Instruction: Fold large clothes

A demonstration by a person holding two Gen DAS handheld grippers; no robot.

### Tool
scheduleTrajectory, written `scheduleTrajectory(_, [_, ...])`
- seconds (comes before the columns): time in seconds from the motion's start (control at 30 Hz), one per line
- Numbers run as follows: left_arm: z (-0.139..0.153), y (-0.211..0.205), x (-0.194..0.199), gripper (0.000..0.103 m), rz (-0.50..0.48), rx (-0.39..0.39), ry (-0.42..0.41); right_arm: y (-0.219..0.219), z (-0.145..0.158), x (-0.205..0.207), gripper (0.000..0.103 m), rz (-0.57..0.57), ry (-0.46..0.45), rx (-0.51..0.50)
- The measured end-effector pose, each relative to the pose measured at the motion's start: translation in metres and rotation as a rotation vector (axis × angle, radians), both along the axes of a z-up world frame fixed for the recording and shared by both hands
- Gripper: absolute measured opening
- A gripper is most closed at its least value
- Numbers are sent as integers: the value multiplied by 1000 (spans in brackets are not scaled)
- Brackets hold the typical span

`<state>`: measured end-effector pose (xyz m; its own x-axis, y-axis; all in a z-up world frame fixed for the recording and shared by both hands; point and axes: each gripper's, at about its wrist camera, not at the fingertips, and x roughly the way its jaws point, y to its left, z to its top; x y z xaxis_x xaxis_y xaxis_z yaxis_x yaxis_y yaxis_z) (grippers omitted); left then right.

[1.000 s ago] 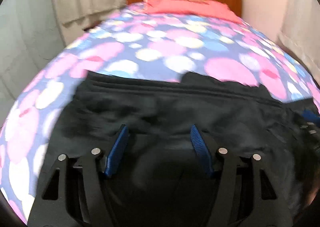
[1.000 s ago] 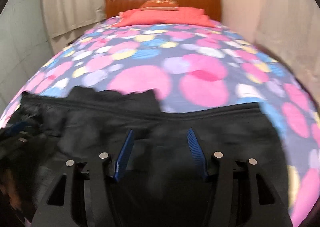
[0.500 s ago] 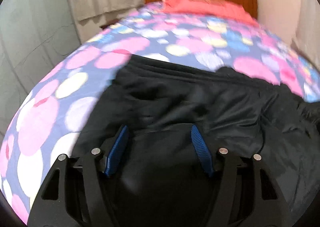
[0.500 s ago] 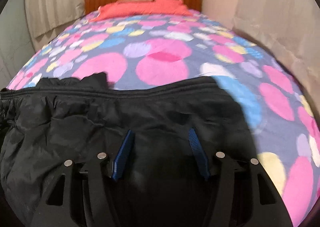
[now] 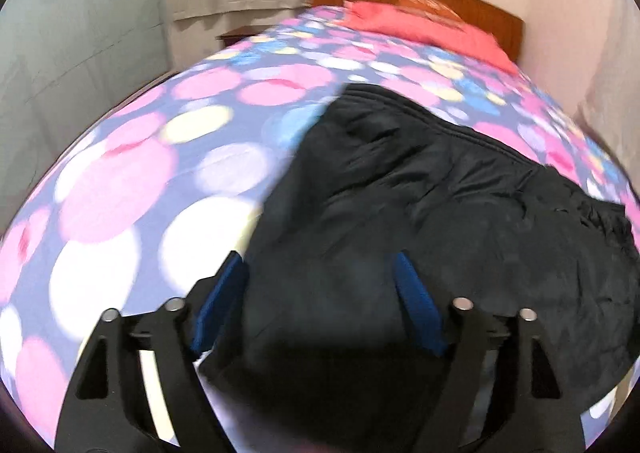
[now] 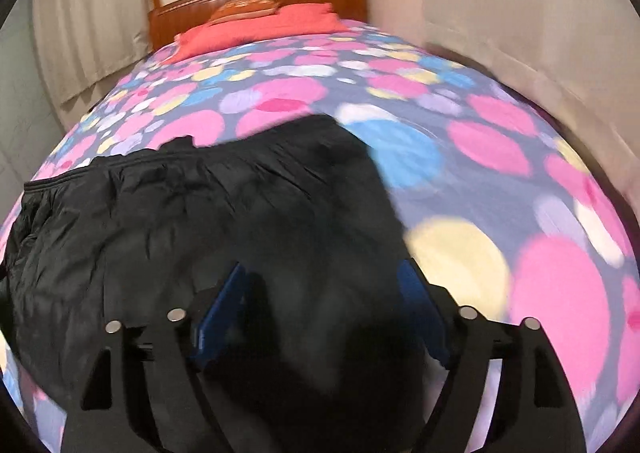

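While both jaws are opening, black trousers [image 5: 420, 213] lie on the dotted bed [image 5: 120, 181].
Left gripper [image 5: 320, 273] and right gripper [image 6: 324, 281], low in frame, straddle cloth, gripping nothing.

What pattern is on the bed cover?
Big pink, white, blue and yellow dots on purple-blue bed cover; clearest in the right wrist view.

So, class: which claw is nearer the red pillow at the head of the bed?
Hard to call. The left claw and right claw both sit over the black garment, jaws opening, far from the pillow.
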<state>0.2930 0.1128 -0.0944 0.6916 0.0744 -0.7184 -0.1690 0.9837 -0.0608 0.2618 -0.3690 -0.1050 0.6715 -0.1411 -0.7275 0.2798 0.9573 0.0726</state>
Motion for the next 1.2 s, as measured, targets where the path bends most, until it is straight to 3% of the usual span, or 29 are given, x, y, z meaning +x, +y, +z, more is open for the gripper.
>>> scheduleTrajectory(0.1, [-6, 27, -34, 89, 98, -87, 6, -13, -14, -26, 79, -13, 40, 49])
scheduleTrajectory(0.2, [-31, 51, -49, 91, 156, -246, 70, -22, -32, -40, 79, -41, 63, 109])
scheduleTrajectory(0.27, [-46, 57, -47, 92, 165, -346, 101, -27, -42, -44, 80, -67, 56, 216])
scheduleTrajectory(0.37, [-45, 53, -40, 93, 137, -373, 67, -24, -51, -38, 80, -58, 52, 319])
scheduleTrajectory(0.4, [-46, 51, -36, 84, 131, -392, 66, -20, -51, -36, 79, -68, 48, 307])
scheduleTrajectory(0.47, [-49, 46, -33, 65, 135, -407, 63, -14, -51, -36, 58, -72, 36, 315])
scheduleTrajectory(0.5, [-48, 42, -32, 45, 109, -427, 58, -12, -51, -36, 55, -76, 30, 333])
scheduleTrajectory(0.57, [-46, 37, -31, 33, 107, -429, 63, -11, -49, -40, 38, -80, 14, 339])
scheduleTrajectory(0.63, [-39, 33, -32, 19, 91, -413, 58, -11, -44, -45, 30, -66, -6, 348])
scheduleTrajectory(0.93, [-18, 39, -76, 14, 68, -412, 43, -6, -28, -84, 25, -43, -30, 348])
scheduleTrajectory(1.2, [-24, 54, -142, 14, 64, -450, 71, -4, -30, -141, 25, -19, -6, 347])
